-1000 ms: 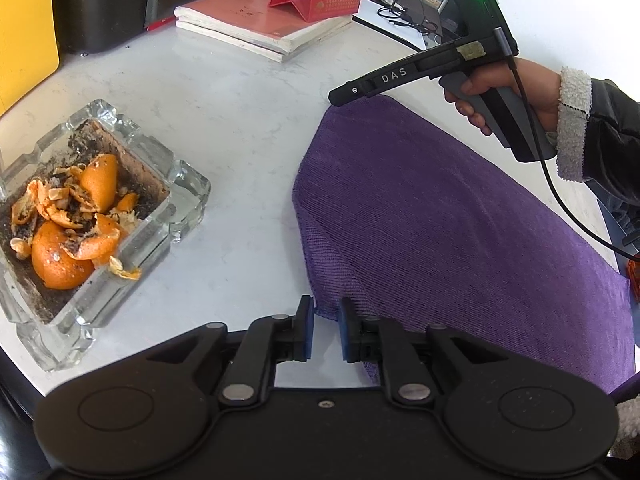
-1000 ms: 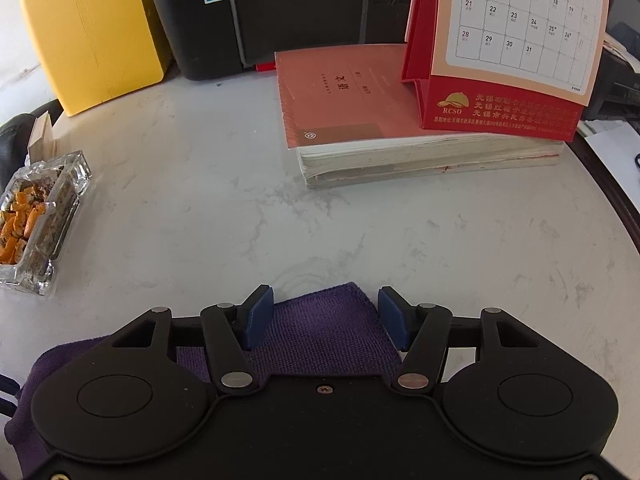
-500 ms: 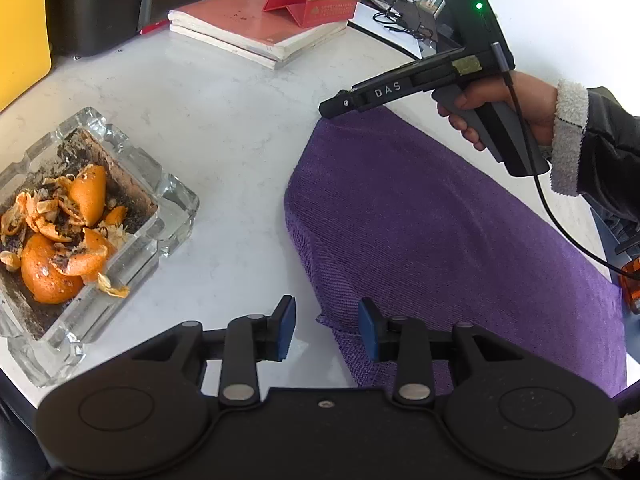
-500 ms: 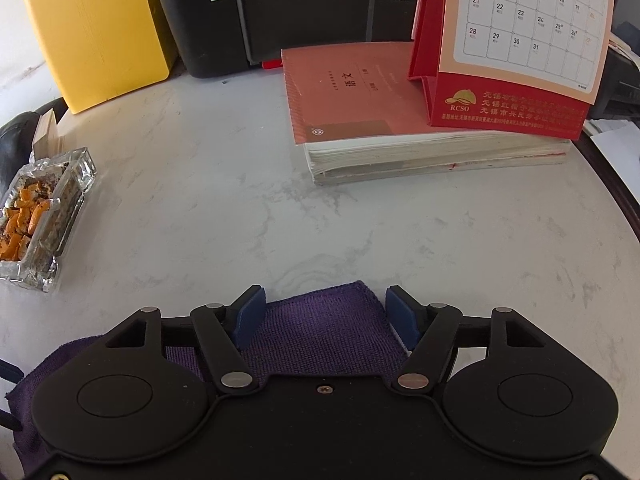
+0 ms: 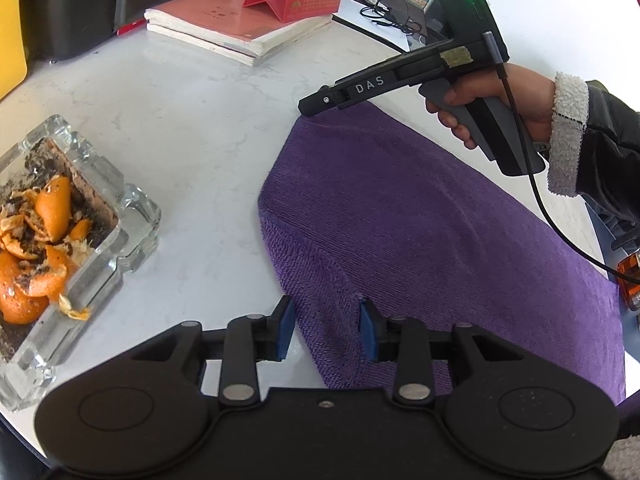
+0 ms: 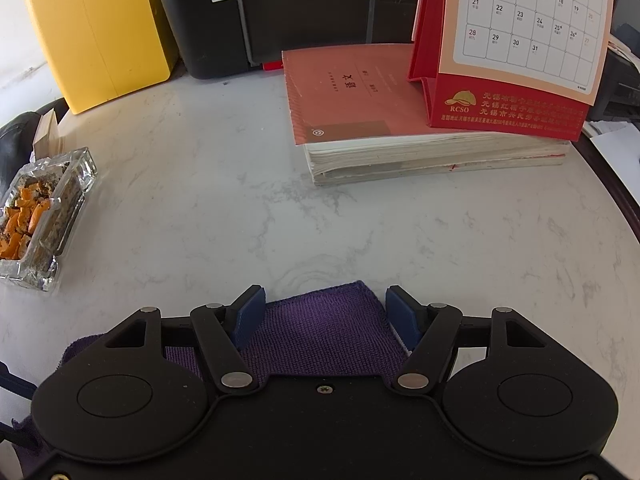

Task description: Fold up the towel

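Observation:
A purple towel (image 5: 420, 220) lies folded flat on the white marble table (image 5: 192, 120). My left gripper (image 5: 324, 320) is open over the towel's near left edge, which lies between its blue pads (image 5: 283, 330) without being pinched. In the right wrist view my right gripper (image 6: 324, 304) is open wide above the towel's far corner (image 6: 320, 328), and its pads do not press on the cloth. The left wrist view shows the right gripper (image 5: 320, 100) from the side, held in a hand (image 5: 500, 96) over that far corner.
A glass ashtray with orange peel (image 5: 60, 240) stands left of the towel, also seen as the ashtray (image 6: 40, 216). At the back are a stack of books (image 6: 400, 140) bearing a red desk calendar (image 6: 520, 40), a yellow box (image 6: 100, 36) and a black printer (image 6: 280, 12).
The left jaws have spread from nearly shut to apart, and the towel's edge now lies between them. The right jaws have widened a little.

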`<action>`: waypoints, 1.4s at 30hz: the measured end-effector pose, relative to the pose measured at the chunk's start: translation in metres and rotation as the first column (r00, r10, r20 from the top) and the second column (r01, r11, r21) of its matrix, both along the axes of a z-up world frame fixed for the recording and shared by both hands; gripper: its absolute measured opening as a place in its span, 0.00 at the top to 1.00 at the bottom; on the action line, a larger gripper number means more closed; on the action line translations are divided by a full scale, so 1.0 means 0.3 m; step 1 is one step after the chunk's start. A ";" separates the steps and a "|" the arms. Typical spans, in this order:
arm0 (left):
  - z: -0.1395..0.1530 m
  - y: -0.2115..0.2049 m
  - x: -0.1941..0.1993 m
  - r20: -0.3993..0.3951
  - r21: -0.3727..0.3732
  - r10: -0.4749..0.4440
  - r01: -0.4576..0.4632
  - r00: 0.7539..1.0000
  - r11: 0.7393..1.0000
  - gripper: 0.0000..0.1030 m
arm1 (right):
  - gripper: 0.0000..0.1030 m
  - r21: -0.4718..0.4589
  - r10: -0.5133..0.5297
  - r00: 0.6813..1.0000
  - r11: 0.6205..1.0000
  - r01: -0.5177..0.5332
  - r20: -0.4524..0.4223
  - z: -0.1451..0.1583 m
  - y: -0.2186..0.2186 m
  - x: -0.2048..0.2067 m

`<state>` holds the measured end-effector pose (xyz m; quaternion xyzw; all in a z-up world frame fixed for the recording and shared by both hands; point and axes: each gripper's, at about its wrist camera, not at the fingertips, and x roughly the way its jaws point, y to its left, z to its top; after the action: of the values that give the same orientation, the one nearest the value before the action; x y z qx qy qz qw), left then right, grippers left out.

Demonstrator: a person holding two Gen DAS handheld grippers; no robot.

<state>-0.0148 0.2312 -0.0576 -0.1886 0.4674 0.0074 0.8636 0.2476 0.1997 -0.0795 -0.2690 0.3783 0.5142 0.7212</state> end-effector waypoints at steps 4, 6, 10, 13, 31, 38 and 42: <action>0.010 -0.017 0.002 0.000 0.048 -0.022 0.022 1.000 0.999 0.69 | 0.35 0.000 -0.002 1.000 1.000 0.002 0.000 0.000 0.000 -0.002; 0.006 -0.028 0.007 -0.009 0.062 -0.035 0.035 0.999 0.997 0.69 | 0.35 -0.001 -0.003 1.000 1.000 0.003 0.000 0.000 0.000 -0.003; -0.004 -0.055 0.014 -0.014 0.114 -0.059 0.060 0.998 0.992 0.69 | 0.35 0.000 -0.006 1.000 1.000 0.006 0.001 -0.001 -0.002 -0.006; -0.009 -0.053 0.016 -0.005 0.107 -0.056 0.056 0.998 0.993 0.70 | 0.35 0.001 -0.006 1.000 1.000 0.006 0.002 -0.001 -0.003 -0.007; -0.042 0.031 -0.003 0.016 0.004 0.017 -0.017 1.000 1.000 0.86 | 0.57 -0.025 0.018 1.000 1.000 -0.019 -0.014 0.015 0.002 -0.006; -0.053 0.046 -0.010 0.022 -0.012 0.033 -0.033 0.999 0.999 0.88 | 0.77 -0.051 0.029 0.999 0.998 -0.030 -0.015 0.022 0.003 -0.028; -0.056 0.052 -0.014 0.029 -0.011 0.045 -0.045 0.999 0.999 0.88 | 0.86 -0.060 0.032 0.999 0.998 -0.032 -0.013 0.024 -0.004 -0.043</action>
<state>-0.0191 0.2466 -0.0743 -0.2037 0.4505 0.0219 0.8689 0.2348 0.1986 -0.0721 -0.2933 0.3936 0.5157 0.7022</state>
